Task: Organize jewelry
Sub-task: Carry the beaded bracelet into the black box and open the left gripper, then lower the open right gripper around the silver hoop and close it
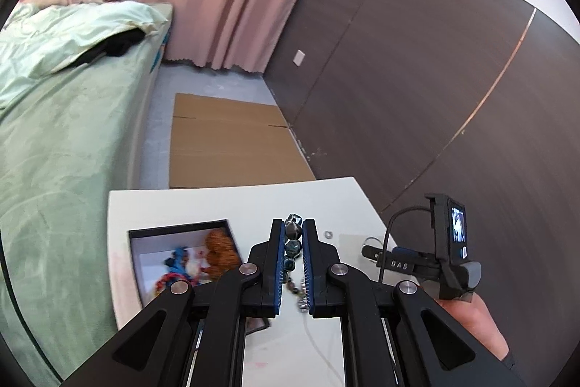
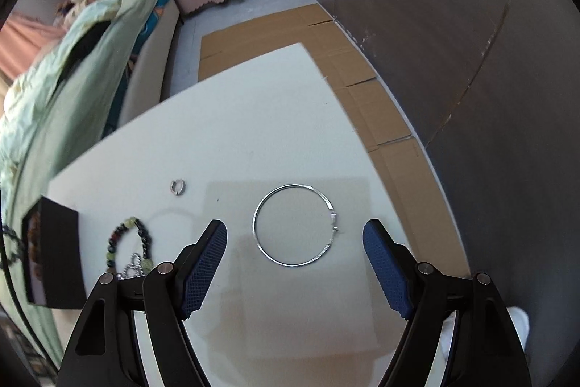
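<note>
Because our left gripper [image 1: 293, 242] has its jaws drawn narrow on a strand of dark blue-green beads [image 1: 293, 242], the necklace sits pinched between the blue pads with its top bead poking past the fingertips and its lower links trailing toward the camera. We judge it is carried this way so the loose chain cannot slip while it travels to the black box [image 1: 181, 227], which lies on the white table [image 1: 232, 202] just left of the gripper and already holds an orange-brown piece [image 1: 219, 251] and a blue and red tangle [image 1: 179, 265]. The box's inside is partly blurred, so we cannot tell its compartments.

Our right gripper [image 2: 295, 254] hangs over the table with its jaws wide and nothing between the pads. We read that width as chosen for the silver hoop bangle [image 2: 294, 225], which lies flat on the table in the gap ahead of the fingertips, untouched. A small silver ring [image 2: 178, 187] rests well to its left, and a bracelet of dark and pale green beads [image 2: 132, 242] lies near the left finger, beside the box's dark wall [image 2: 54, 252]. These pieces, we judge, remain to be sorted.
</note>
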Tool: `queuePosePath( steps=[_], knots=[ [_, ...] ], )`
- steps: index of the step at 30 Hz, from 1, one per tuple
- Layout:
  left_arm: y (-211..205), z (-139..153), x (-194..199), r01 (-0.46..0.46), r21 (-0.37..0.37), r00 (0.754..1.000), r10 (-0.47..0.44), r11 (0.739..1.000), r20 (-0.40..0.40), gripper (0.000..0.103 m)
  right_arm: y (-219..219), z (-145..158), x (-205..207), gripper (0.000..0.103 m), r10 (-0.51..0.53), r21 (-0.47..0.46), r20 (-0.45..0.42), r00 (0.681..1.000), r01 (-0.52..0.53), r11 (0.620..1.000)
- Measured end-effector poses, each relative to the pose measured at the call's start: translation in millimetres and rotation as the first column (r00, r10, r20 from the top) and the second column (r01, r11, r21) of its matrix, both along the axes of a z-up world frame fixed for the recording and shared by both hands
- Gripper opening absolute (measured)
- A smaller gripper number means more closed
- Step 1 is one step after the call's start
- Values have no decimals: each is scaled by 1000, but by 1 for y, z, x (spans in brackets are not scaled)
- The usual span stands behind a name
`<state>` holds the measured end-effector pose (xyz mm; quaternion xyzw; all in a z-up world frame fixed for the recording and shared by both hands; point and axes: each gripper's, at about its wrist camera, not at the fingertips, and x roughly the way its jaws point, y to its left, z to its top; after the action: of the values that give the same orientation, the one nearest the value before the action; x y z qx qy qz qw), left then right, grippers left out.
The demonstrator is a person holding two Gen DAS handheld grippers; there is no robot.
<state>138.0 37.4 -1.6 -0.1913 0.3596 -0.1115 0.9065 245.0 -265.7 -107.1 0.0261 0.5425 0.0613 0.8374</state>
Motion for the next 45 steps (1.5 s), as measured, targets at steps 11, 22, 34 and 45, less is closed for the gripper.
queuePosePath(
  steps=[11, 22, 34, 45],
  knots=[
    [28, -13, 2, -68, -11, 997, 67, 998, -35, 10, 30, 3, -11, 48, 138, -161, 23, 990, -132, 978],
    [44, -25, 5, -123, -60, 989, 118, 991, -87, 10, 33, 6, -13, 4, 168, -30, -14, 986, -168, 985],
    [48, -34, 8, -133, -124, 983, 115, 983, -140, 61, 16, 4, -12, 44, 70, 109, -21, 997, -67, 992],
    [50, -31, 9, -152, -121, 982, 136, 981, -131, 63, 61, 1, -13, 4, 174, -121, 4, 985, -173, 978]
  ],
)
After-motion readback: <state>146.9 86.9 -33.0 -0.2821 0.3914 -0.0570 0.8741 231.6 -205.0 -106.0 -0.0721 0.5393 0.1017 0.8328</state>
